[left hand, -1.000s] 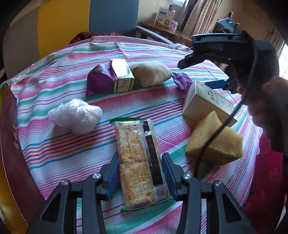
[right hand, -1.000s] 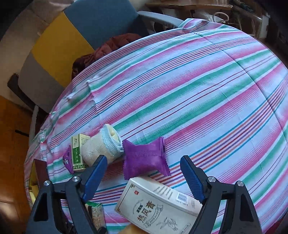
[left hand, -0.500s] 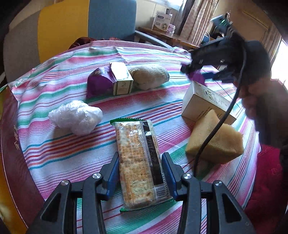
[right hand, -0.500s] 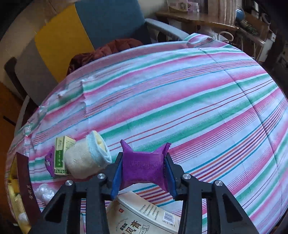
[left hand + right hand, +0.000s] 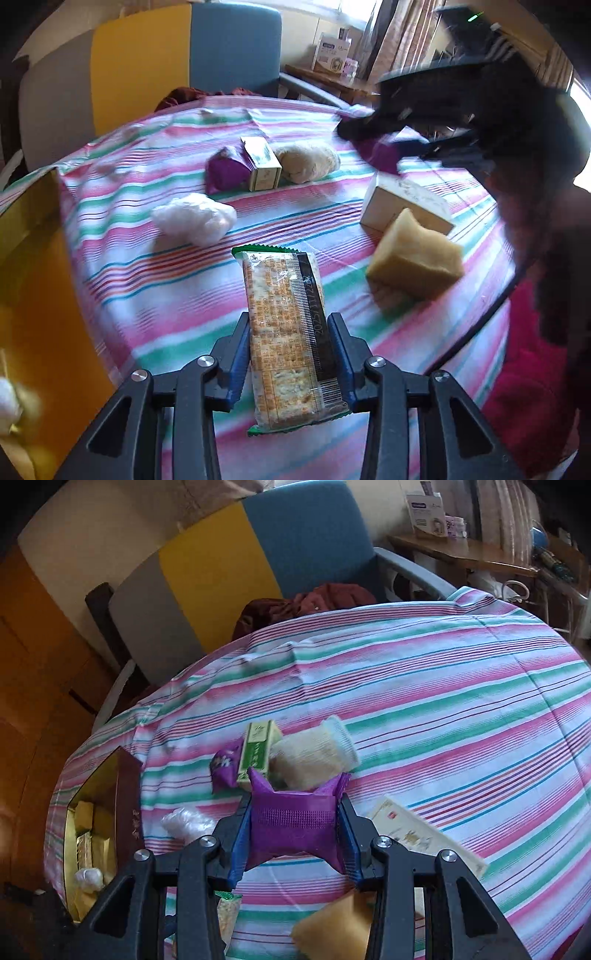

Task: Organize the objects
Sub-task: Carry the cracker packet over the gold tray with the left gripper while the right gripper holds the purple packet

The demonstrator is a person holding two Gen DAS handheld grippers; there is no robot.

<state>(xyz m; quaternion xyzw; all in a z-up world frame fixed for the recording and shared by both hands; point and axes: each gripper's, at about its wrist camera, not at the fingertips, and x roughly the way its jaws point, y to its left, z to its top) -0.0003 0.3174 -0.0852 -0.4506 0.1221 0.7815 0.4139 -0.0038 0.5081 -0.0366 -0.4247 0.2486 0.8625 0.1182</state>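
A long cracker packet (image 5: 280,288) hangs above the striped tablecloth (image 5: 155,295) between the blue pads of my left gripper (image 5: 289,343). Its jaws are closing and the pads press on the packet's sides. My right gripper (image 5: 294,834) is shut on a purple snack packet (image 5: 295,797), pinched at its middle and held clear of the cloth. In the left wrist view that right gripper (image 5: 406,140) is a dark blur at the upper right, with the purple packet (image 5: 380,155) in it.
A second purple packet (image 5: 223,766), a small green box (image 5: 258,751) and a beige roll (image 5: 314,755) lie together. A white plastic wad (image 5: 194,218), a white carton (image 5: 402,201) and a yellow sponge (image 5: 415,254) lie nearby. A gold-lined box (image 5: 92,819) stands at the left edge.
My right gripper shut on the purple packet and lifted it off the cloth. My left gripper squeezed the cracker packet and raised it; the gold-lined box came into view at the left.
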